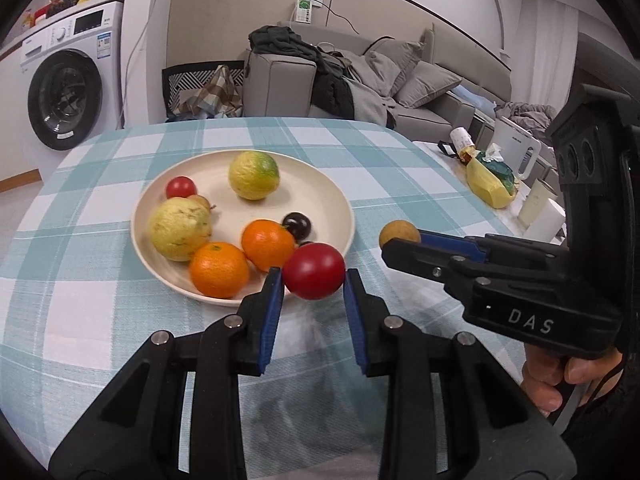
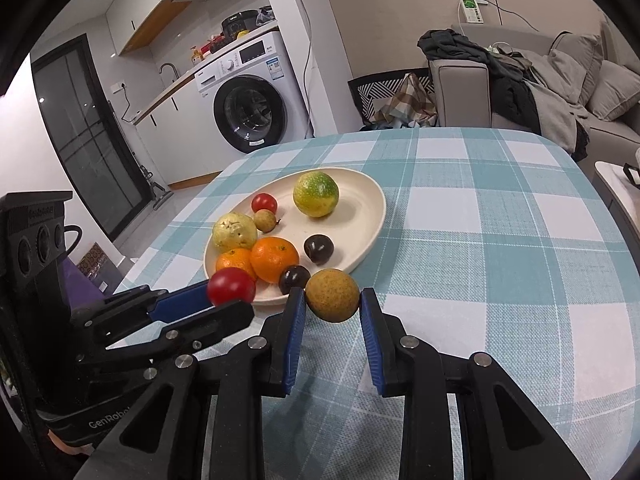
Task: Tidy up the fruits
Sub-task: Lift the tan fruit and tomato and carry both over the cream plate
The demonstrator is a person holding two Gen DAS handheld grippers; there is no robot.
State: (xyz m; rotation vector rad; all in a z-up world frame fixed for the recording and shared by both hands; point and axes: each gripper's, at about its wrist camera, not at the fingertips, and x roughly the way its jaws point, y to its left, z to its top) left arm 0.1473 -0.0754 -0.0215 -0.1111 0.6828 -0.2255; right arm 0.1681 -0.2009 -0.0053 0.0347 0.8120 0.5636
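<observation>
My left gripper (image 1: 314, 280) is shut on a red tomato (image 1: 314, 271), held just above the near rim of the cream plate (image 1: 336, 196). My right gripper (image 2: 333, 300) is shut on a small tan round fruit (image 2: 332, 295), held above the cloth right of the plate (image 2: 372, 216). On the plate lie two oranges (image 1: 219, 269), a yellow pear-like fruit (image 1: 180, 228), a yellow-green citrus (image 1: 254, 175), a small red tomato (image 1: 181, 187) and dark plums (image 1: 297, 225). The right gripper (image 1: 390, 242) with its tan fruit (image 1: 399, 233) also shows in the left wrist view.
The table wears a blue and white checked cloth (image 2: 480, 240). A washing machine (image 2: 256, 108) stands beyond the table's far left, a grey sofa (image 1: 420, 80) with clothes behind it. A side table at right holds a yellow bag (image 1: 490, 182) and a white kettle (image 1: 516, 148).
</observation>
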